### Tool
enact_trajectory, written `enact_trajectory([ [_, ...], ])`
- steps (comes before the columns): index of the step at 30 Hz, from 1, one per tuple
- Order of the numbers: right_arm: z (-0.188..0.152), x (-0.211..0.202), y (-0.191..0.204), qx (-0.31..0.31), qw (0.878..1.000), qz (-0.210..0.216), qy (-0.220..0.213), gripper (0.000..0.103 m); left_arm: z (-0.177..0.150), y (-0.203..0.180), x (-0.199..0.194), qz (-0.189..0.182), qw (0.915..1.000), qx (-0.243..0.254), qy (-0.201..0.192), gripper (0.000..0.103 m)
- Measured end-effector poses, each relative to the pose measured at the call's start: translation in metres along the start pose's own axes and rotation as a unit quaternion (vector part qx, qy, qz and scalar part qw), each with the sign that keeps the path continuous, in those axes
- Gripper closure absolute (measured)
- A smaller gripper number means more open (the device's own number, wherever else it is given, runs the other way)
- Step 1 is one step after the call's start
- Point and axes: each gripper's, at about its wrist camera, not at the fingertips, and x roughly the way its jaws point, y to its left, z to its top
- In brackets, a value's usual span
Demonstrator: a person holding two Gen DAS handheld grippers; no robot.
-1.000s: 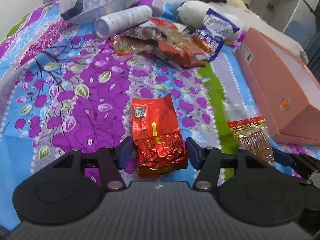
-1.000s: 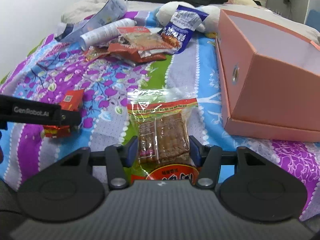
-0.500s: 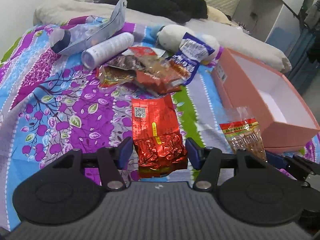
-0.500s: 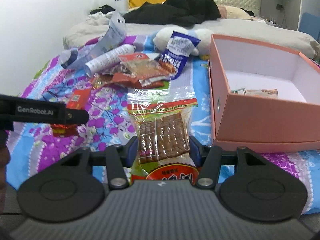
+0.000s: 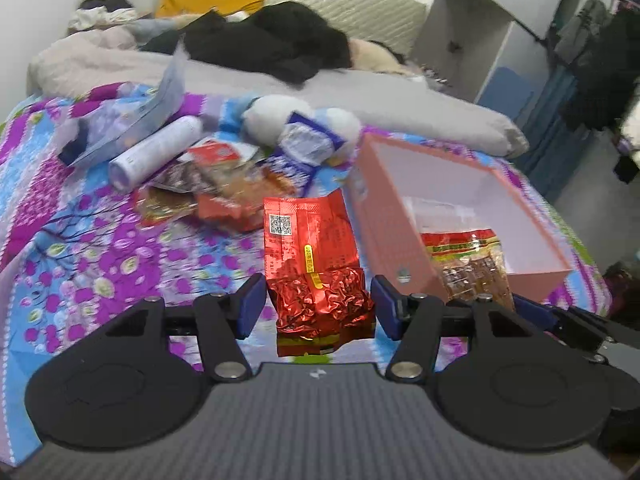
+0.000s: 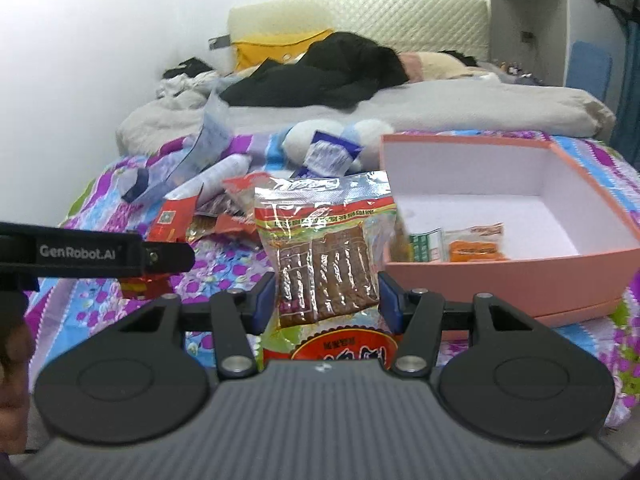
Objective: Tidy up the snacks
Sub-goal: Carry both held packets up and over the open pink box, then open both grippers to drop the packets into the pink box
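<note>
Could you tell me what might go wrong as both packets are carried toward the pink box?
1. The left gripper holds the red foil packet only by its crinkled lower end; the tall upper part could flop or slip.
2. The right gripper holds the clear brown-snack packet on slick film, so it may slide out.
3. Both packets head for the pink box side by side and could collide at its near wall.

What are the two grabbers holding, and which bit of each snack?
The left gripper holds the red foil packet by its crinkled lower end. The right gripper holds the clear packet of brown sticks across its lower middle.
</note>
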Motion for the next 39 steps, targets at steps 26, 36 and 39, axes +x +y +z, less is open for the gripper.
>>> enact_trajectory([
  [26, 0.037, -0.004, -0.112, 0.075, 0.993, -0.094, 0.0, 0.047, 0.067, -0.135, 0.091, -0.114, 0.9905, 0.071, 0.028, 0.04],
  [36, 0.086, 0.073, -0.174, 0.073, 0.993, -0.095, 0.005, 0.047, 0.122, -0.171, 0.181, -0.11, 0.989, 0.088, 0.047, 0.04],
  [39, 0.088, 0.098, -0.186, 0.079, 0.993, -0.088, 0.015, 0.047, 0.126, -0.175, 0.21, -0.104, 0.9887, 0.088, 0.061, 0.04],
])
